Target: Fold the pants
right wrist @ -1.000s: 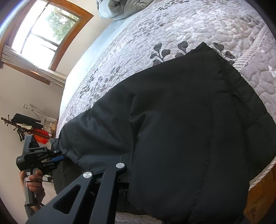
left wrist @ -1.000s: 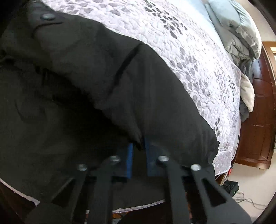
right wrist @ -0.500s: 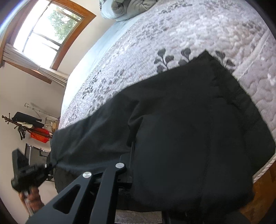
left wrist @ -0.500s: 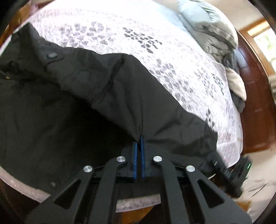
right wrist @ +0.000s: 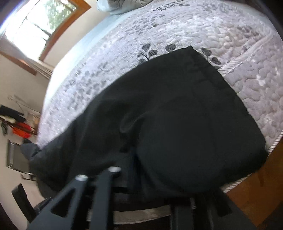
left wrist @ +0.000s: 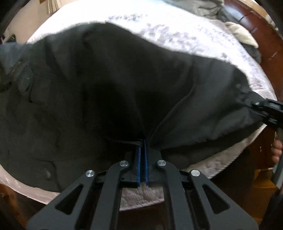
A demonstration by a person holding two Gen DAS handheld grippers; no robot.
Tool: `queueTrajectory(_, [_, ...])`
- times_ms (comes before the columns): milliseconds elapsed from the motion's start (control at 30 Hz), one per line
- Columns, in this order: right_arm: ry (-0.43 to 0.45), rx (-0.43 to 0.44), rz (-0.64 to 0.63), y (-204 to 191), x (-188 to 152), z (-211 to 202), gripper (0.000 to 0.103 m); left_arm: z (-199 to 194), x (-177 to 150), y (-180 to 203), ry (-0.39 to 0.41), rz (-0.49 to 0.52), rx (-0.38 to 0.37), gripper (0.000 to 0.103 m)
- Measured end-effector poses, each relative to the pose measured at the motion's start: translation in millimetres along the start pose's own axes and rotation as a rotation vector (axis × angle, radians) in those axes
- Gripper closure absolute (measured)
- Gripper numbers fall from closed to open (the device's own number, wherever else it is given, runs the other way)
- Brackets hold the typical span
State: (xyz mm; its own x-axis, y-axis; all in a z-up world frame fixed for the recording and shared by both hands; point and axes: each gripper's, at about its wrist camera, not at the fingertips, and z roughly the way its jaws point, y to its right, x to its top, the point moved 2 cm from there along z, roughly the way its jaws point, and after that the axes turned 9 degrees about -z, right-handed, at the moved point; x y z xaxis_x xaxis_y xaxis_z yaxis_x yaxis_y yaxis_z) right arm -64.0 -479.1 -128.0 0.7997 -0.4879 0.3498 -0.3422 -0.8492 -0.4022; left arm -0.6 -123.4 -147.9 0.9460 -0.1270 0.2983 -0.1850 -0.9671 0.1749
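Pinching the black pants [left wrist: 109,92] w/ your left gripper [left wrist: 143,141], jaws pressed onto an edge, you're carrying the fold across the bed [right wrist: 176,31]; right gripper [right wrist: 134,159] has just been opening, fabric draped btwn.

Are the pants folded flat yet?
No. The pants lie bunched on the bed, one edge pinched in the left gripper.

Pants [left wrist: 109,92] spread on the quilt [right wrist: 176,30] at the bed's near edge — one leg runs off to the left. Bedding pile [right wrist: 123,4] behind, at the far end; window [right wrist: 42,23] on the wall left of it.
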Motion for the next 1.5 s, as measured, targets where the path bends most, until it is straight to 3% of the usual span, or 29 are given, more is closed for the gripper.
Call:
queueTrajectory(133, [-0.017, -0.002, 0.007, -4, -8, -4, 0.046, 3, 3, 1, 0.014, 0.008, 0.002, 0.101])
queueTrajectory(233, [-0.034, 0.020, 0.002, -10, -19, -9, 0.044, 2, 4, 0, 0.018, -0.005, -0.006, 0.101])
queueTrajectory(400, [-0.060, 0.194, 0.062, -25, -39, -1, 0.044, 1, 1, -8, 0.017, -0.018, -0.026, 0.101])
queueTrajectory(467, [-0.065, 0.214, 0.067, -34, -39, 5, 0.044, 0, 3, -14, 0.015, -0.024, -0.031, 0.101])
queueTrajectory(533, [-0.079, 0.179, 0.025, -47, -39, 11, 0.048, -1, 3, -17, 0.014, -0.027, -0.035, 0.101])
queueTrajectory(600, [-0.061, 0.138, -0.023, -58, -37, 10, 0.064, -3, 2, -21, 0.011, -0.031, -0.036, 0.101])
queueTrajectory(667, [-0.056, 0.119, -0.053, -66, -36, 9, 0.091, -2, 2, -22, 0.009, -0.039, -0.036, 0.101])
queueTrajectory(700, [-0.052, 0.105, -0.059, -66, -35, 7, 0.093, -2, 2, -22, 0.008, -0.042, -0.041, 0.101])
queueTrajectory(933, [-0.157, 0.067, -0.104, -58, -53, 6, 0.093, -8, -5, -25, 0.008, -0.026, -0.055, 0.098])
queueTrajectory(1033, [-0.154, 0.078, -0.088, -53, -57, 10, 0.093, -8, -10, -25, 0.019, -0.003, -0.046, 0.097])
queueTrajectory(1167, [-0.091, 0.103, -0.087, -51, -46, 2, 0.092, -8, -11, -26, 0.020, -0.012, -0.056, 0.096])
queueTrajectory(1333, [-0.054, 0.033, -0.160, -65, -11, 8, 0.092, -10, -9, -16, 0.045, -0.005, -0.067, 0.096])
queueTrajectory(1400, [-0.113, 0.000, -0.155, -64, -6, 19, 0.092, -7, -8, -15, 0.039, -0.014, -0.051, 0.096])
queueTrajectory(1433, [-0.133, 0.007, -0.134, -61, -6, 21, 0.089, -5, -7, -15, 0.036, -0.018, -0.051, 0.096])
queueTrajectory(1500, [-0.135, 0.014, -0.139, -59, -8, 13, 0.065, -3, -7, -18, 0.030, -0.029, -0.063, 0.096])
